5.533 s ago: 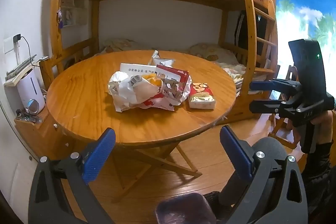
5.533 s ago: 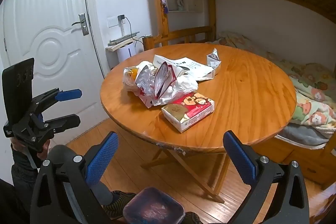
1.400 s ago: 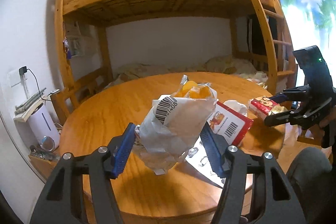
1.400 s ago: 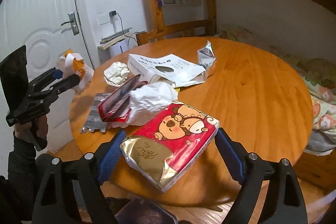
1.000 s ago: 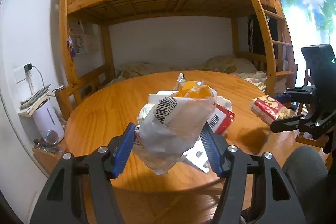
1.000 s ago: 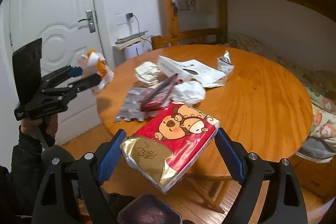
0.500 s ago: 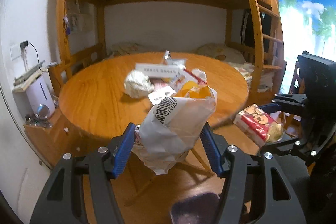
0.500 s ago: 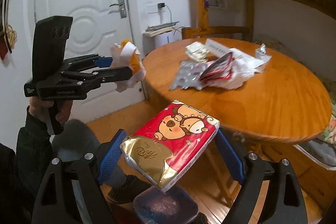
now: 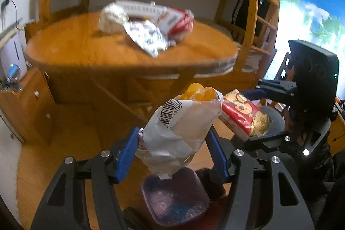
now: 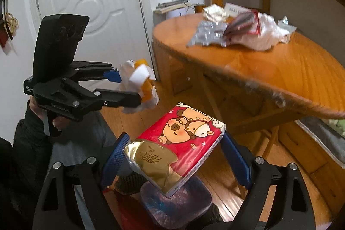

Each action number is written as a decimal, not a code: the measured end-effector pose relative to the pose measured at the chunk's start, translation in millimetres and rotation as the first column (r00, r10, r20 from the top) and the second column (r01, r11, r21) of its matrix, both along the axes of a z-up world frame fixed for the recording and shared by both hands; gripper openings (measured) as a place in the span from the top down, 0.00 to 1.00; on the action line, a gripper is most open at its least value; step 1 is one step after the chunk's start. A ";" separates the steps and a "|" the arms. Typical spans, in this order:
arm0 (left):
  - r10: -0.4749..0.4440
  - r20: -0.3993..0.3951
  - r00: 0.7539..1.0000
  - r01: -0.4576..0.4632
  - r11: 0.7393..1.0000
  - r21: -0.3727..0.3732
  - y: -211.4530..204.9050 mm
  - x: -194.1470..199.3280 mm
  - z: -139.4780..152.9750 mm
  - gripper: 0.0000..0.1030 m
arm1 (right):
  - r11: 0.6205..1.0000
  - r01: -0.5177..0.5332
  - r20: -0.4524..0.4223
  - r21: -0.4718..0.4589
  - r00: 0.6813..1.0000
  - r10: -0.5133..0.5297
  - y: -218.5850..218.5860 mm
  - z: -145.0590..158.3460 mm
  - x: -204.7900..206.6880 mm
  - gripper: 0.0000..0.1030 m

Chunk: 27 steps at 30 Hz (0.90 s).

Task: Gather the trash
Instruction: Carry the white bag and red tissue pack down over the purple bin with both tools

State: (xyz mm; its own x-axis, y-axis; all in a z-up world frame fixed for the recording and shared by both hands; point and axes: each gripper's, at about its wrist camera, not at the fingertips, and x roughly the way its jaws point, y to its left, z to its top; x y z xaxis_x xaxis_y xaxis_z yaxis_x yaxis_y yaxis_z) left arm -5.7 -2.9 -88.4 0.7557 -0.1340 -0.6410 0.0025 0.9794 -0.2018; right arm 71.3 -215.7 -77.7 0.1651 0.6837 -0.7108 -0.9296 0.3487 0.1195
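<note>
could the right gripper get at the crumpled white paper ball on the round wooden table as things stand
Probably not: the right gripper is full, shut on the red and gold tissue pack, held low over the floor. The crumpled white paper ball itself sits uncovered on the table.

Two close wrist views, angled floorward, sharing bin (image 9: 176, 197) and table (image 10: 280, 70).

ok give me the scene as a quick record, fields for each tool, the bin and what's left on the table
left tool: shut on crumpled white paper bag with barcode, orange bits at its top
right tool: shut on red and gold tissue pack
bin: dark lined bin on the floor, below both tools
table: round wooden table, holding silver foil wrapper, crumpled white plastic
view: left view blurred
</note>
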 end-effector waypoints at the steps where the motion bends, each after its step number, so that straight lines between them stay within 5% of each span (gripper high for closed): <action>1: -0.005 -0.012 1.000 0.005 1.000 -0.007 -0.5 2.3 -4.5 0.40 | 1.000 -0.007 -0.005 -0.018 1.000 0.007 1.2 -6.2 0.1 0.15; 13: -0.022 -0.181 0.983 0.014 0.999 -0.046 2.0 32.1 -58.9 0.40 | 0.987 -0.010 -0.083 -0.163 0.997 -0.004 16.3 -63.4 16.7 0.15; 27: -0.049 -0.357 0.933 0.037 0.999 -0.039 -7.3 59.7 -107.1 0.39 | 0.958 -0.012 -0.133 -0.285 0.991 -0.027 19.4 -102.3 21.3 0.15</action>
State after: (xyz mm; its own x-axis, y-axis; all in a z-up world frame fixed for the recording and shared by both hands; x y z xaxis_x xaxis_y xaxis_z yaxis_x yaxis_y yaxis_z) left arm 54.0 -10.2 -195.5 0.4701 -0.1855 -0.8629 -0.0334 0.9732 -0.2274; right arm 92.6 -196.3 -180.0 0.0594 0.4488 -0.8917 -0.9091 0.3933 0.1374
